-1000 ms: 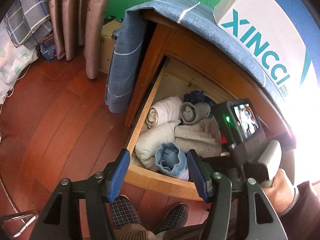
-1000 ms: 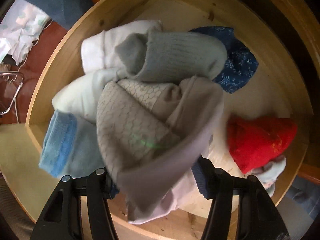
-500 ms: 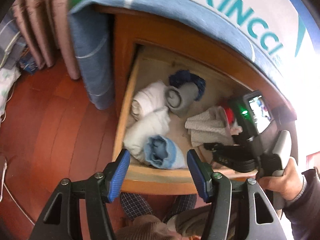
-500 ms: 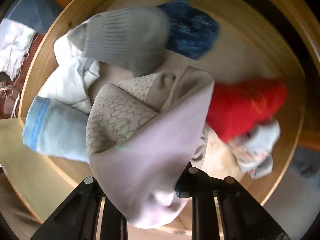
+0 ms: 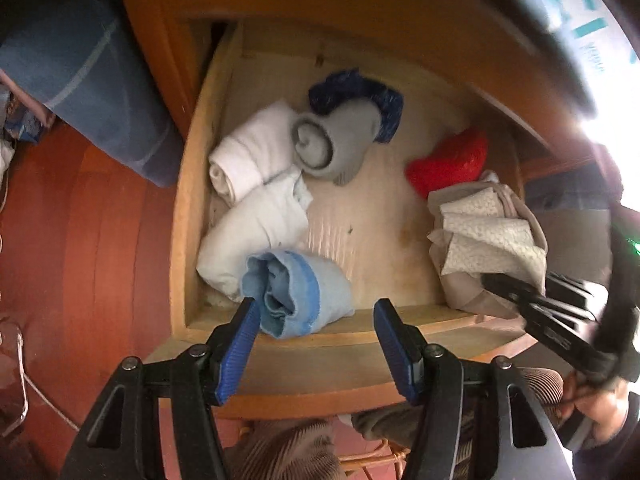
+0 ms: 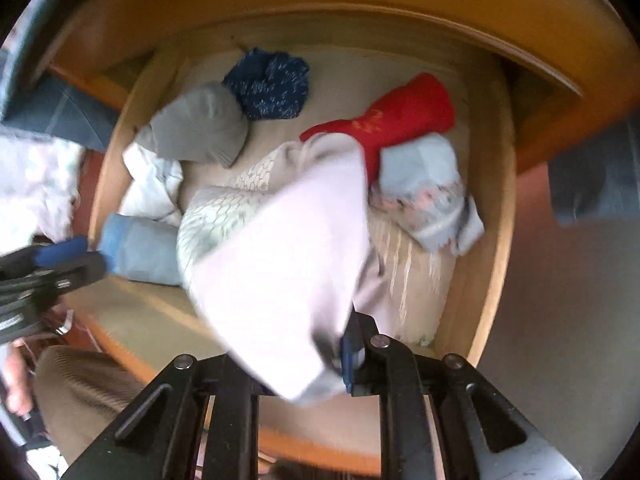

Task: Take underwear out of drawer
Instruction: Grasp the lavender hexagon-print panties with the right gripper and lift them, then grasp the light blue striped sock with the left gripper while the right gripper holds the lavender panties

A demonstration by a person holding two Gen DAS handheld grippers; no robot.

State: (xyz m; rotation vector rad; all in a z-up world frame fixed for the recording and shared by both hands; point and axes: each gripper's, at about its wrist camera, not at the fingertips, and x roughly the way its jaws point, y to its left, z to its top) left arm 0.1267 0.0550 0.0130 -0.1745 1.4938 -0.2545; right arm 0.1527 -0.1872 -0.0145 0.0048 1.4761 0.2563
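right tongs (image 6: 304,364) clamping underwear (image 6: 276,280) | hanging lengthwise over drawer (image 6: 496,200)

One drawer (image 5: 180,216), seven bundled garments, two tools.

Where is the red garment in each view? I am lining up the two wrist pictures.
Left wrist view: the red garment lies at the drawer's right, toward the back, just above the beige underwear.
Right wrist view: the red garment is upper right of centre, behind the beige underwear.
Shared landmark: the grey rolled sock.
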